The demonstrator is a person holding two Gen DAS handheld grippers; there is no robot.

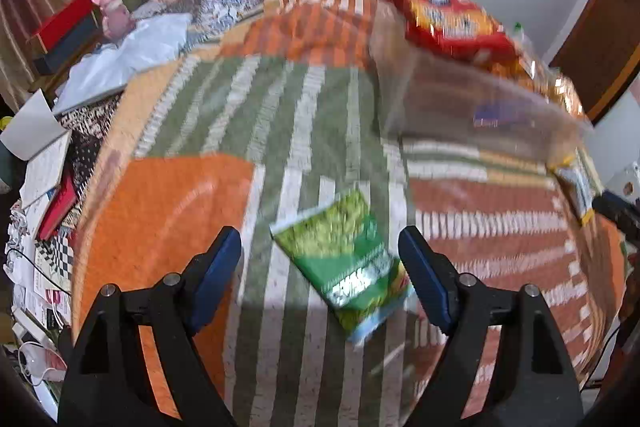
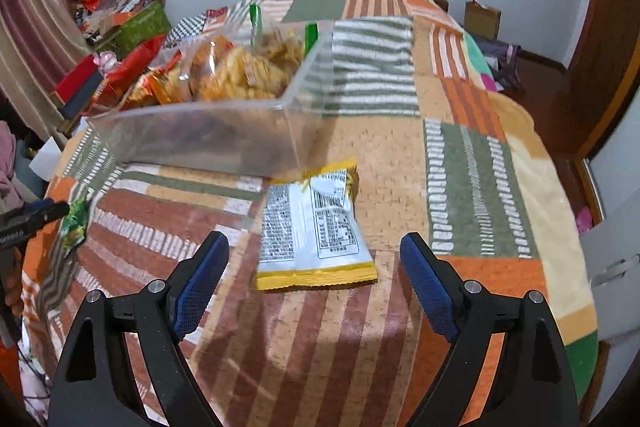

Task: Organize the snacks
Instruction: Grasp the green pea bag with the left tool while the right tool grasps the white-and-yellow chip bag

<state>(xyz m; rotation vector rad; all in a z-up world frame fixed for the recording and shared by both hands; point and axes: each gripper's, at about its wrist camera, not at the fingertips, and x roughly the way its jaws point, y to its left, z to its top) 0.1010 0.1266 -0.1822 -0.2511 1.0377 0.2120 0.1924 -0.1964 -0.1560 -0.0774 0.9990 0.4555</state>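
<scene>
crinkly foil-and-plastic film made up both loose snacks, so each would likely be light, soft and a little slippery, giving way under the pads rather than resisting them. the green packet (image 1: pixel 346 261) lay flat on the striped blanket (image 1: pixel 192 219) that covered the bed, directly between the spread blue pads of the left gripper (image 1: pixel 320 267), which stood open around it without pressing on it. motion blur made it hard to tell whether the pads were level with the packet or just above it. the yellow-edged packet (image 2: pixel 314 229) lay printed side up just ahead of the right gripper (image 2: pixel 314 281), whose jaws stood wide and empty, with the packet's near seam (image 2: pixel 316 279) lying between the tips. its far end was touching or tucked just under the corner of the clear plastic bin (image 2: pixel 224 135), which already held bags of orange crisps (image 2: pixel 240 71) and a red pack (image 1: pixel 456 23). i judged the contents brittle, so a hard squeeze across the puffed middle could crush them; the flat crimped seams at the ends looked the firmer place to pinch, or the narrow width taken lightly. because the blanket was soft, the pads could sink in beside a packet and get under its edges. a bag held by one end would probably droop and swing, so it would want a gentle carry over the bin's rim.
</scene>
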